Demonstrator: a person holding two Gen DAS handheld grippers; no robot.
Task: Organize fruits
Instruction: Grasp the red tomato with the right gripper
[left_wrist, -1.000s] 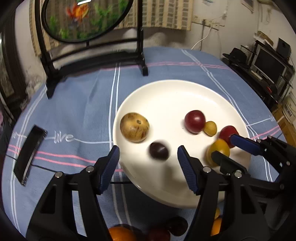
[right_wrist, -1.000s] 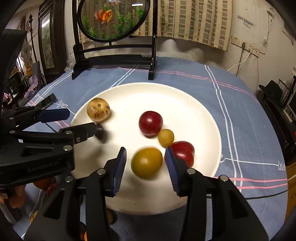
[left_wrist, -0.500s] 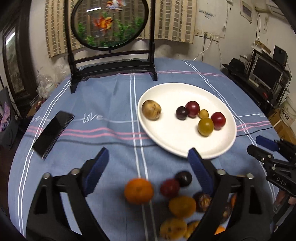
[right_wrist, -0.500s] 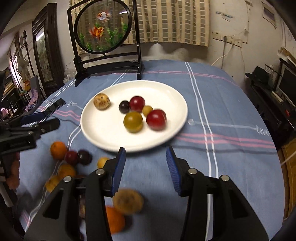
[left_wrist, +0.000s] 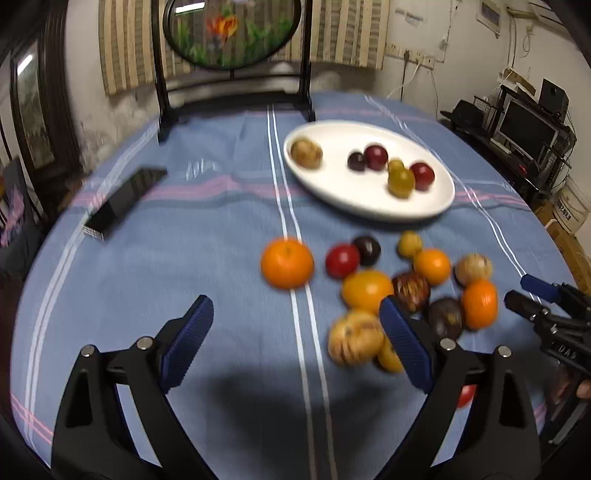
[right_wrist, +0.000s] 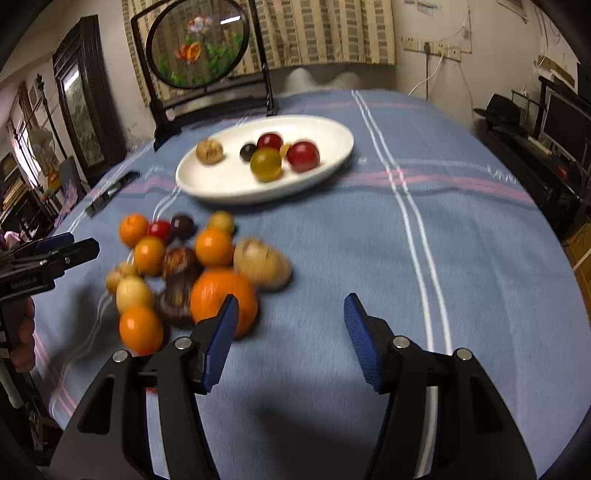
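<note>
A white plate (left_wrist: 369, 210) (right_wrist: 221, 192) at the far side of the blue cloth holds several fruits: a tan one, a dark plum, two red ones and two yellow ones. Nearer lies a loose pile of fruit, with an orange (left_wrist: 287, 263) at its left edge and a big orange (right_wrist: 221, 295) at its near end. My left gripper (left_wrist: 295, 314) stands wide open over bare cloth, the pile just beside its right finger. My right gripper (right_wrist: 291, 306) is opening, with nothing between its jaws and the big orange just outside its left finger.
A black phone (left_wrist: 122, 201) lies on the cloth at the left. A round embroidered screen on a black stand (left_wrist: 232, 33) rises at the table's far edge. Shelves with a monitor (left_wrist: 528, 129) stand beyond the table's right side. A hand (right_wrist: 22, 332) holds the left gripper.
Both grippers have drawn back from the plate to the near side of the table, so the loose pile has come into view. Both pairs of jaws have widened, and the dark plum and yellow fruit stay on the plate.
</note>
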